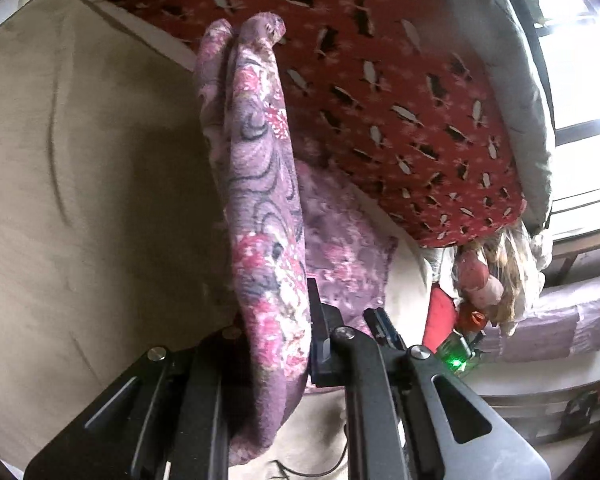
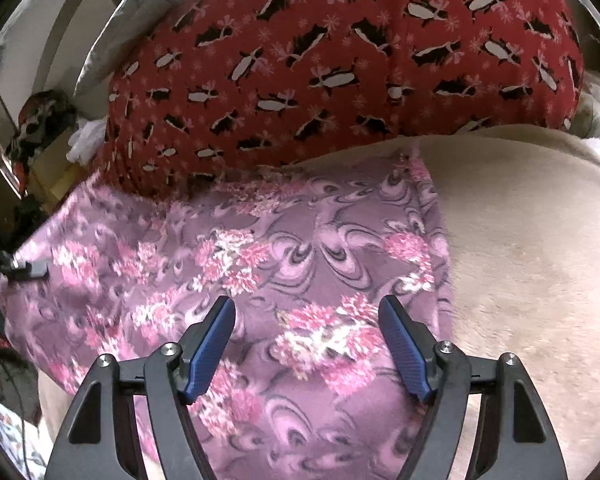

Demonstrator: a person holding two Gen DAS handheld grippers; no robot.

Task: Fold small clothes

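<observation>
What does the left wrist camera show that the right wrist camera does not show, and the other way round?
Only the left wrist view: the left gripper shut on a raised edge of the purple floral fleece cloth, and a green light below the cluttered right side.

Only the right wrist view: the right gripper open above the cloth, which is spread mostly flat, and nothing between its blue pads.

Both: the same cloth, the beige plush surface under it, and the red penguin-print fabric behind it.

The left gripper [image 1: 300, 320], black-framed, angles downward with its fingers pinched nearly together on a fold of purple floral fleece cloth [image 1: 260, 184], while the right gripper [image 2: 308, 344] tilts downward, its blue-padded fingers [image 2: 210, 350] spread wide and empty.
</observation>
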